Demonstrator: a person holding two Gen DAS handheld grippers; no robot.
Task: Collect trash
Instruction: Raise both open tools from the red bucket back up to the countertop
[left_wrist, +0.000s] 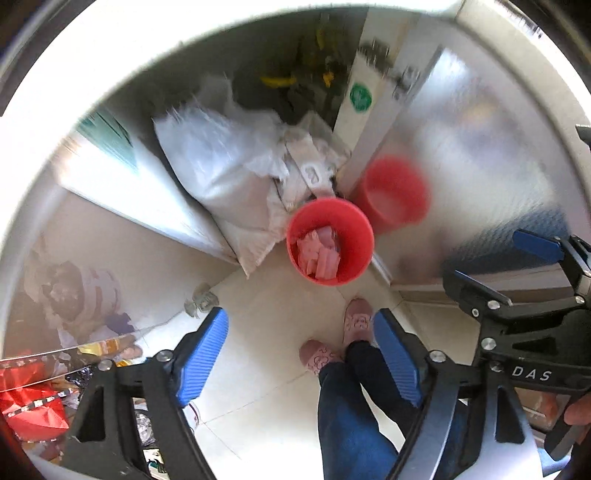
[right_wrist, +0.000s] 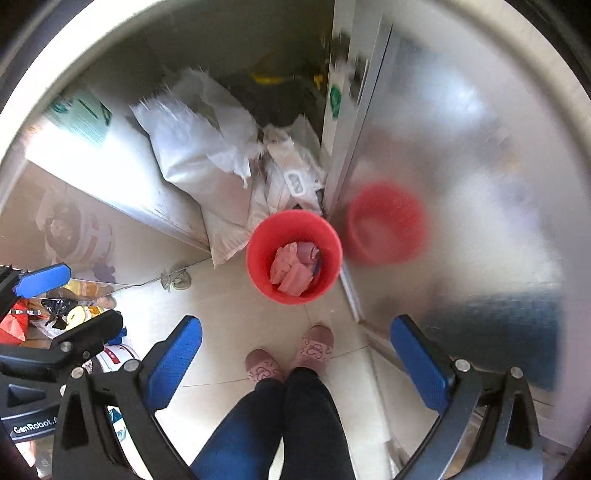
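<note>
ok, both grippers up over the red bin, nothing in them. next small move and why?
Probably swing the left gripper left toward the litter pile for another piece. Both it and the right gripper stand open and empty, the red bin already holds pink scraps, and wrappers lie on that side.

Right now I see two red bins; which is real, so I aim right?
The sharp one on the floor, holding pink scraps; the blurred one is a reflection in the metal panel.
</note>
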